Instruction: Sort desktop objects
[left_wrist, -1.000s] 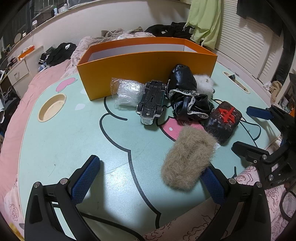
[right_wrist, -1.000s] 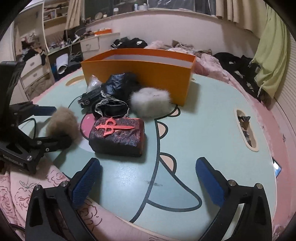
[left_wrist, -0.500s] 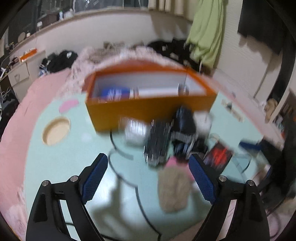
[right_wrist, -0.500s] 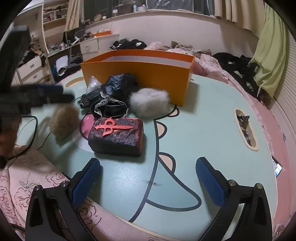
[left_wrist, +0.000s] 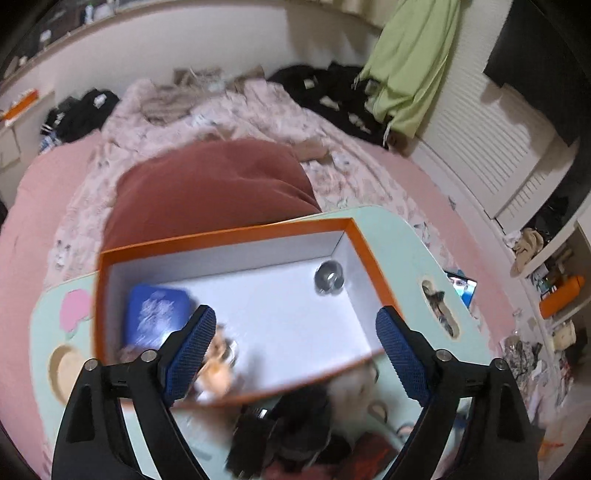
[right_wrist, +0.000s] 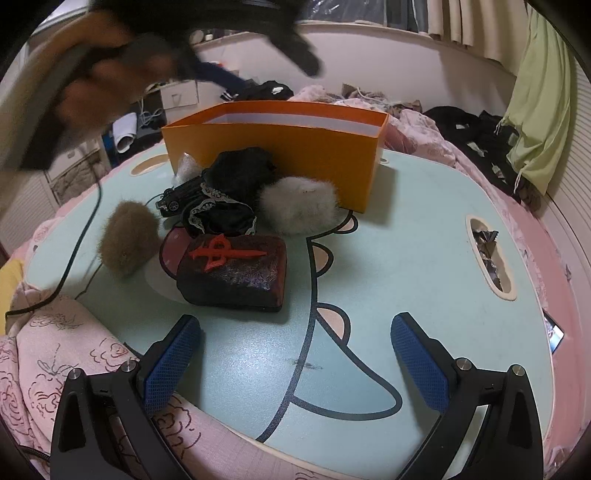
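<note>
Both sets of fingers spread wide, nothing between them. I have the left gripper high over the orange box, looking down into its white inside. Left wrist view is motion-blurred. In the box: blue pack at 9 o'clock, small metal piece at 1 o'clock, a blurred tan thing beside the left finger that I cannot identify.

Right gripper hangs low over the mint table, near edge. Ahead at 11 o'clock, dark red pouch with a red emblem. Brown fur ball at 10 o'clock, apart from the pouch. Behind the pouch, black lace cloth, with a toy car at its left and a grey fur ball touching its right. Crinkled plastic bag against the box front. Left hand blurred at top left.
</note>
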